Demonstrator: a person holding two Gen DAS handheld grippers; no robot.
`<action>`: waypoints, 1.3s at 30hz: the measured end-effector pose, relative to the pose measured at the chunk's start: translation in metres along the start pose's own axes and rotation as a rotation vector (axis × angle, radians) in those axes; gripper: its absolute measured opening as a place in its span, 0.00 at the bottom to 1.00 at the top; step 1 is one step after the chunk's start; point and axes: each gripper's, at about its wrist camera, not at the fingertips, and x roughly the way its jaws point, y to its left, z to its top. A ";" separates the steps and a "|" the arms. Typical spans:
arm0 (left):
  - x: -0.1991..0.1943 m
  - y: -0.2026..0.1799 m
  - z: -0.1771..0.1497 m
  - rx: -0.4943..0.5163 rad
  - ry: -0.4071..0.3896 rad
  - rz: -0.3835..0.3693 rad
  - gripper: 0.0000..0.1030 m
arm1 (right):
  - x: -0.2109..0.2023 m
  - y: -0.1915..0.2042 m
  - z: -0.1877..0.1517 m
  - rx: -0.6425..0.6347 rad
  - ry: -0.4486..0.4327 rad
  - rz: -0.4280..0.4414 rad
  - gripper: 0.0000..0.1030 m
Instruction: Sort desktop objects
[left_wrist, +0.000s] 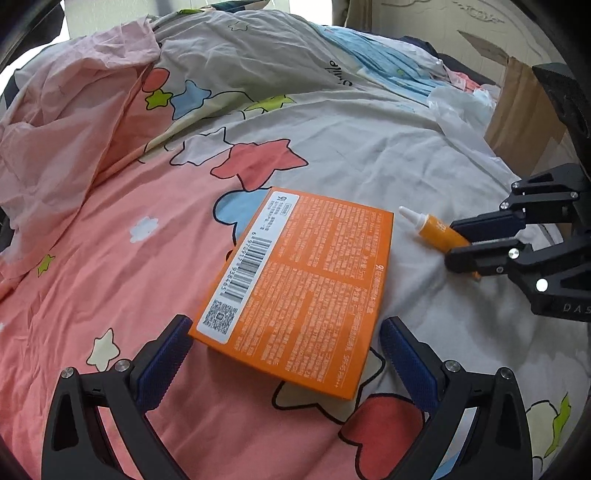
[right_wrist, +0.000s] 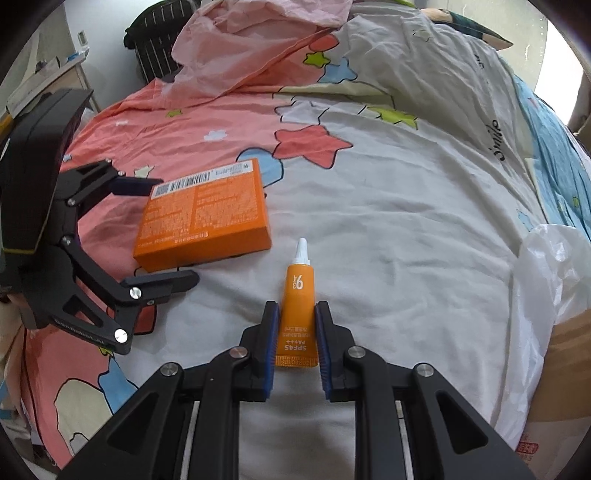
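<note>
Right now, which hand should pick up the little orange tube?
The right gripper. Its blue pads already sit on both sides of the orange tube, seemingly touching it. The left gripper is open around the orange box instead, beside the tube.

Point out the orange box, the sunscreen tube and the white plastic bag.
orange box (left_wrist: 306, 273): left wrist view, middle of printed back.
sunscreen tube (right_wrist: 298, 295): right wrist view, orange body.
white plastic bag (right_wrist: 546, 280): right wrist view, crumpled middle.
</note>
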 end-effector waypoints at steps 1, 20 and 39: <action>0.000 -0.002 0.000 0.004 -0.009 0.008 1.00 | 0.000 0.000 0.000 0.001 0.002 0.000 0.18; -0.017 -0.019 0.011 -0.048 0.010 -0.012 0.80 | -0.006 -0.005 -0.006 0.029 -0.005 0.049 0.18; -0.086 -0.043 -0.013 -0.112 -0.003 0.059 0.60 | -0.065 -0.001 -0.022 0.052 -0.082 0.070 0.18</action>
